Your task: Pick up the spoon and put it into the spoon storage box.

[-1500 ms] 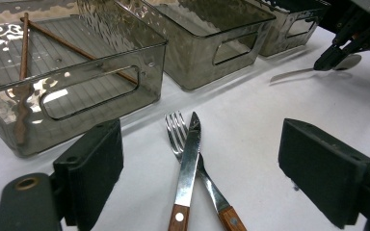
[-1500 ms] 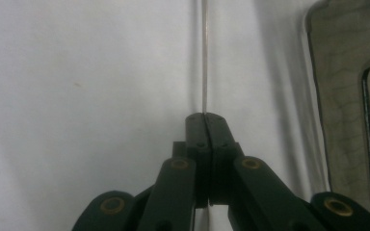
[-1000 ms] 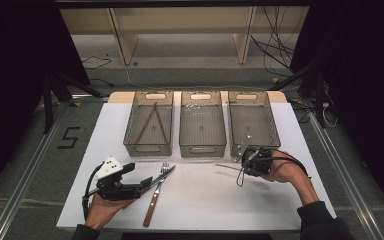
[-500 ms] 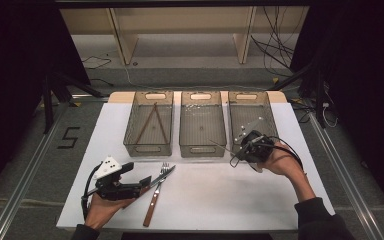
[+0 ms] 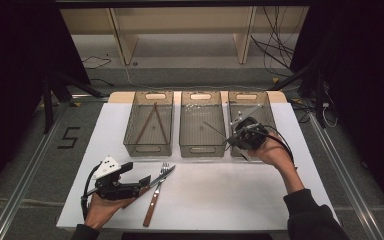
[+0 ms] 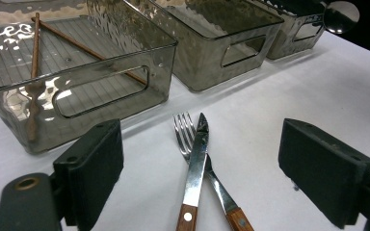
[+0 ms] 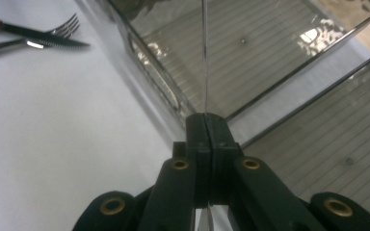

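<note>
My left gripper (image 5: 139,176) rests on the white table, open, pointing at a crossed fork (image 5: 156,197) and knife (image 5: 161,177). In the left gripper view the knife (image 6: 196,161) lies over the fork (image 6: 185,132) between the wide-apart jaws of the left gripper (image 6: 202,144), touching neither. My right gripper (image 5: 232,137) hovers at the near ends of the middle and right bins, shut on a thin metal spoon (image 5: 212,128). The right gripper (image 7: 206,120) shows the spoon (image 7: 204,57) edge-on, pointing over the middle bin (image 7: 250,53). Its bowl (image 6: 342,17) shines at the top right.
Three clear smoky bins stand side by side at the back of the white mat: the left bin (image 5: 147,148) holds two brown chopsticks (image 5: 152,122), then come the middle bin (image 5: 201,149) and the right bin (image 5: 247,95). Dark floor and rails border the table.
The right gripper has lifted off the table with the spoon and moved back toward the bins. The left gripper, fork and knife have stayed put.
</note>
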`<action>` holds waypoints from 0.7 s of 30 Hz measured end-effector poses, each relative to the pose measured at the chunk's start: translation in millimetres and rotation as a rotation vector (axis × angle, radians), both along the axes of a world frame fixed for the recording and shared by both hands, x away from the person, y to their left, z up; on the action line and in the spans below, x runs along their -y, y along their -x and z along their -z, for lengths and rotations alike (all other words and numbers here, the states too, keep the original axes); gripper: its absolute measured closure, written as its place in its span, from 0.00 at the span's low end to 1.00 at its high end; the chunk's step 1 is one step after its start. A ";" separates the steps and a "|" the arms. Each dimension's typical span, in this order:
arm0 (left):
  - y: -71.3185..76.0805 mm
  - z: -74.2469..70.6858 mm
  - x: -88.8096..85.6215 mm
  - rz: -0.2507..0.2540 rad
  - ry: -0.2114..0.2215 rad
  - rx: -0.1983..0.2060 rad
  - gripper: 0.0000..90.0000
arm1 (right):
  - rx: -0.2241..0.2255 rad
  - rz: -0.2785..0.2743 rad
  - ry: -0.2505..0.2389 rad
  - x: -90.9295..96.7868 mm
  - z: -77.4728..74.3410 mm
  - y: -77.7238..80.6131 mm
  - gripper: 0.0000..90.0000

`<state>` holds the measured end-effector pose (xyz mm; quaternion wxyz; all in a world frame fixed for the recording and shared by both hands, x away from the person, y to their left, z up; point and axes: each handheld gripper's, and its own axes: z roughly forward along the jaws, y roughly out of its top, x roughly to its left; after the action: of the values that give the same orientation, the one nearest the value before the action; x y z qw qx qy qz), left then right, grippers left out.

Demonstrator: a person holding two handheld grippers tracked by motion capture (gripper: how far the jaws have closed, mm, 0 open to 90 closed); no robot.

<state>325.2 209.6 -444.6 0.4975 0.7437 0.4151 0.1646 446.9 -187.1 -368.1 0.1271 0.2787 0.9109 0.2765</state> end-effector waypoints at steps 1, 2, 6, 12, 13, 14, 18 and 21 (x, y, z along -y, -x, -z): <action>0.1 -0.1 -0.1 0.000 0.000 0.000 0.17 | 0.000 0.000 -0.008 -1.4 -0.7 -1.5 1.00; 0.1 -0.2 -0.4 0.001 -0.003 0.001 0.17 | 0.001 0.008 -0.008 -3.0 -1.6 -2.7 1.00; 0.7 -0.1 -0.7 0.000 -0.001 0.004 0.17 | 0.009 0.027 -0.019 -8.4 -3.8 -7.2 1.00; 0.9 -0.6 -1.5 -0.001 0.004 0.012 0.17 | 0.024 0.037 -0.036 -15.9 -6.4 -13.2 1.00; 1.0 -0.8 -1.8 0.000 0.002 0.014 0.17 | 0.021 0.045 -0.037 -17.1 -7.3 -14.1 1.00; 1.1 -0.8 -1.7 0.000 0.004 0.016 0.17 | 0.024 0.047 -0.042 -18.0 -8.1 -15.7 1.00; 1.2 -0.6 -2.1 0.000 0.005 0.018 0.17 | 0.019 0.074 -0.058 -21.7 -9.6 -21.9 1.00; 1.0 -0.5 -2.6 0.001 0.005 0.018 0.17 | 0.023 0.086 -0.065 -24.5 -8.1 -27.3 1.00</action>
<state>324.2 212.3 -444.2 0.5034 0.7409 0.4107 0.1701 474.2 -162.6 -360.0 0.1401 0.3182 0.8871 0.3036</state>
